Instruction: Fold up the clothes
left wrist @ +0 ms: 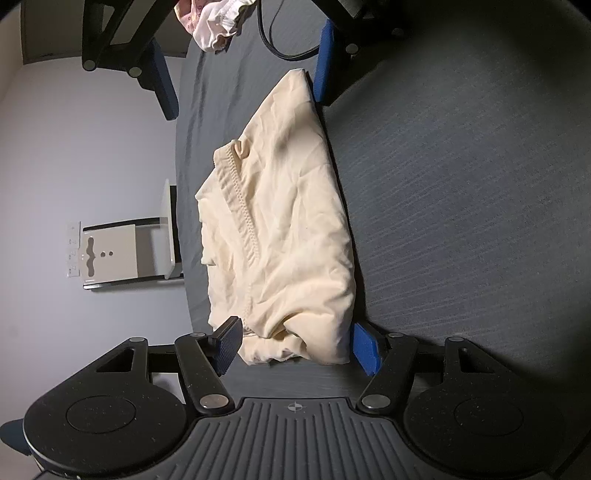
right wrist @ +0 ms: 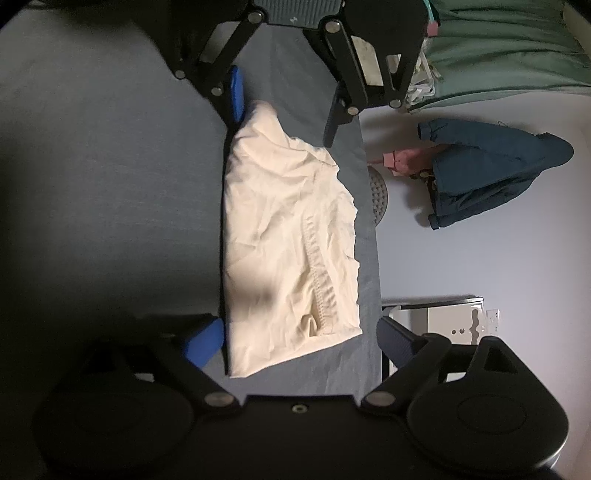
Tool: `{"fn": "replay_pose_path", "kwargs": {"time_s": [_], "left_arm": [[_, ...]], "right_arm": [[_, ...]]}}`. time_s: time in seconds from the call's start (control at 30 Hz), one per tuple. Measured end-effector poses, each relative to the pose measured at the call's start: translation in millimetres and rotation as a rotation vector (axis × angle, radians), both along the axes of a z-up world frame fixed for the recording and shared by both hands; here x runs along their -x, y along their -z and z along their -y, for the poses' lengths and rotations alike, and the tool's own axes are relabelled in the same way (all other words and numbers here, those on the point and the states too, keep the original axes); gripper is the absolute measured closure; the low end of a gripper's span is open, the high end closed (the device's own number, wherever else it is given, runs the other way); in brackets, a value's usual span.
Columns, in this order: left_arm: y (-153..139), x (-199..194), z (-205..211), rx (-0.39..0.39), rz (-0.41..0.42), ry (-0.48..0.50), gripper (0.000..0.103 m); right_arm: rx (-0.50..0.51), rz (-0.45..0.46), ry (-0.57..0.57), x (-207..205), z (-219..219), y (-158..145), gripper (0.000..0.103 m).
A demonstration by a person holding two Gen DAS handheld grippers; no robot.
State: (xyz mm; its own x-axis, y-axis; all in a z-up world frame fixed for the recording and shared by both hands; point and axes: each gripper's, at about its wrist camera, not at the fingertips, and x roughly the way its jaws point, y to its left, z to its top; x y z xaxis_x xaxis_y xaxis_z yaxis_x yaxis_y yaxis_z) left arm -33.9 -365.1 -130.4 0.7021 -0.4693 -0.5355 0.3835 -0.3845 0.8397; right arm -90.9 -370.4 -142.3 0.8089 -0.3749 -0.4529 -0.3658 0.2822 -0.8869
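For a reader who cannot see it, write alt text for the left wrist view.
A cream garment, folded and wrinkled, lies on a dark grey surface between two open grippers: the left gripper at its near end, the right gripper at its far end. A pink and white cloth lies beyond.

A dark grey table is filling most of both views. A black cable is lying on its far end. Off the table's edge, a white metal stand is sitting on the pale floor, and a green cloth is lying farther off.
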Motion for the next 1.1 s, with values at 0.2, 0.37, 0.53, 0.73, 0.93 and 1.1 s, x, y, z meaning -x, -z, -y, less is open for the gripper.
{"fn": "replay_pose_path", "kwargs": {"time_s": [0.2,0.37,0.53,0.73,0.93,1.1], "left_arm": [[2,1,1,0.005,0.013,0.008,0.038],[5,4,1,0.030,0.053,0.030,0.046],[15,8,4,0.038,0.082,0.032,0.050],[16,7,1,0.029,0.080,0.034,0.050],[18,5,-3,0.020,0.078,0.036,0.066],[19,4,0,0.023,0.066,0.031,0.073]], "right_arm": [[0.005,-0.011,0.002,-2,1,2,0.022],[0.040,-0.007,-0.021,-3,-3,9,0.034],[0.047,0.014,-0.013,-5,-2,11,0.036],[0.081,0.007,-0.015,-2,-4,16,0.045],[0.075,-0.009,-0.030,-8,-5,18,0.053],[0.059,-0.015,-0.026,-10,-3,19,0.060]]}}
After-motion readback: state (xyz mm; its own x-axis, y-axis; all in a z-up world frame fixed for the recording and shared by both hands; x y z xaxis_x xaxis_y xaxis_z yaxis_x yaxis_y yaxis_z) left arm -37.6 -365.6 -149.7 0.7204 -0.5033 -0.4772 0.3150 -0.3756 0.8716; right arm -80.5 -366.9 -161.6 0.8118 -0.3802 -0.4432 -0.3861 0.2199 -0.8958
